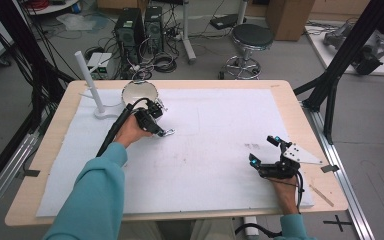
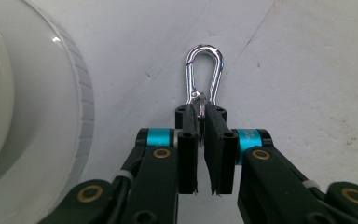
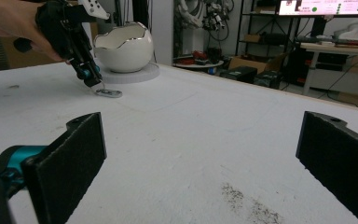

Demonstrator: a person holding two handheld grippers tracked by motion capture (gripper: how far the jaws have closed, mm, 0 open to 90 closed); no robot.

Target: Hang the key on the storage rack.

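One white mat point(image 1: 205, 165) is spread across the frame's centre. One egg-shaped white bowl point(image 1: 139, 93) is seen upper left. Two grippers are counted: right gripper point(image 1: 265, 150), lower right, jaws spread wide; left gripper point(image 2: 201, 111) pinched on one carabiner point(image 2: 205, 70), left of centre, small, silver, pear-shaped, glossy, lying flat.

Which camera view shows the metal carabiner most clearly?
The left gripper view: the carabiner lies close up, its clip end pinched in the left claw. The high view shows it as a tiny glint; the right gripper view shows it small and flat, far off.
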